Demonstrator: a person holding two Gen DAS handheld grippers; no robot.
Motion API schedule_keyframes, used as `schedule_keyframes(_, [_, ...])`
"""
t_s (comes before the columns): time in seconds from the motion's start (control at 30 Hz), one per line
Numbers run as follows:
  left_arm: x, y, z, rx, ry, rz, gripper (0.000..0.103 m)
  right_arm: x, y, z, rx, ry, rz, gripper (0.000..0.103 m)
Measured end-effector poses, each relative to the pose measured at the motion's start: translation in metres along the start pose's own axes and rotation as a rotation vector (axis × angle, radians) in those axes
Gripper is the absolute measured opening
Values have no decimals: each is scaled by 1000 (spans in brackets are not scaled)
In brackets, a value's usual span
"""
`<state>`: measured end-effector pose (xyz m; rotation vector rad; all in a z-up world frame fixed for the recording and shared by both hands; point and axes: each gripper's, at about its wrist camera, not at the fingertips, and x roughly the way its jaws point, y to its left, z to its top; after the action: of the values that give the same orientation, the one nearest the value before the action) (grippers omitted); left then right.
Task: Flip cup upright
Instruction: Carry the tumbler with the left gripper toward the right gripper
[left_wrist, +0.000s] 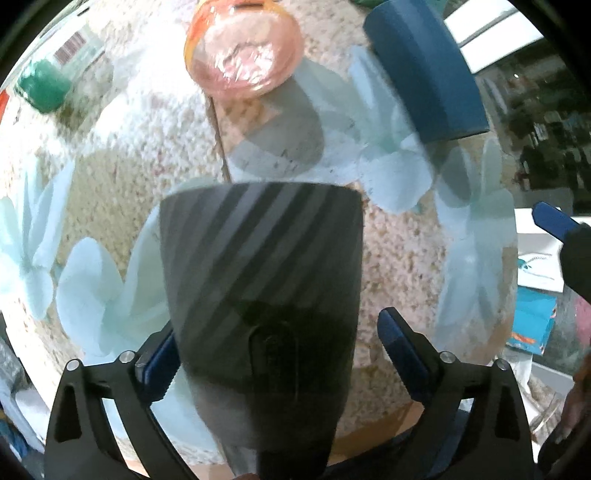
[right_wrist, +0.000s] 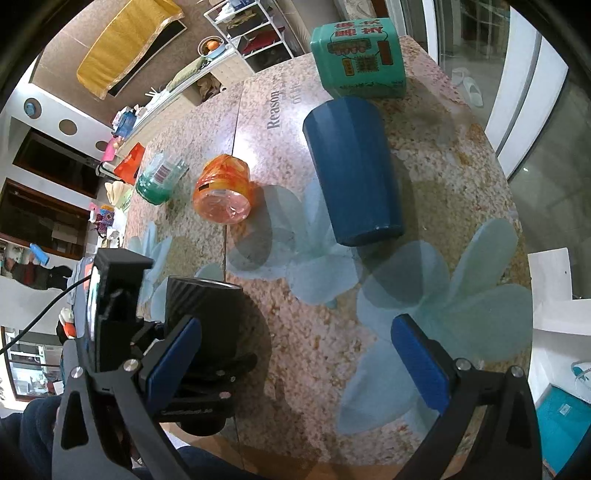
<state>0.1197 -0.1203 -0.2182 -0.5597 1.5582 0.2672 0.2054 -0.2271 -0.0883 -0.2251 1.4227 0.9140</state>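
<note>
From my left wrist camera, the left hand-held gripper (left_wrist: 277, 362) has its blue pads spread wide around a dark grey cup (left_wrist: 262, 266) with diagonal stripes. The left pad (left_wrist: 159, 369) looks to be touching the cup's side, while the right pad (left_wrist: 402, 358) stands clear of it, so I read the jaws as open, with no firm grip. The cup's flat, broader end points away from me over the speckled tabletop (left_wrist: 399, 251); motion blur keeps me from telling which end is the mouth.

Further left on the tabletop stands a clear jar with a green base (right_wrist: 159, 181) and a barcode label. Next to it is an orange translucent jar (right_wrist: 223, 194), tilted toward the camera. Right of that, a dark blue cup (right_wrist: 352, 168) lies on its side across a pale printed flower, and just behind it sits a teal box (right_wrist: 358, 57) with printed characters.

On my right wrist camera, the right hand-held gripper (right_wrist: 299, 358) is wide open and holds nothing, hovering above the tabletop. The striped cup and the left tool show at its lower left.
</note>
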Motion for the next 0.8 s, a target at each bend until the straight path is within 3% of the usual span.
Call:
schedule_keyframes(0.2, [-17, 9, 1, 39, 18, -12, 103, -6, 9, -1, 15, -20, -10, 103])
schedule_keyframes(0.53, [-55, 38, -27, 76, -10, -55, 103, -12, 39, -5, 47, -56, -37, 103])
schedule_keyframes(0.8, [-90, 82, -51, 141, -57, -60, 103, 13, 83, -4, 45, -16, -73, 103])
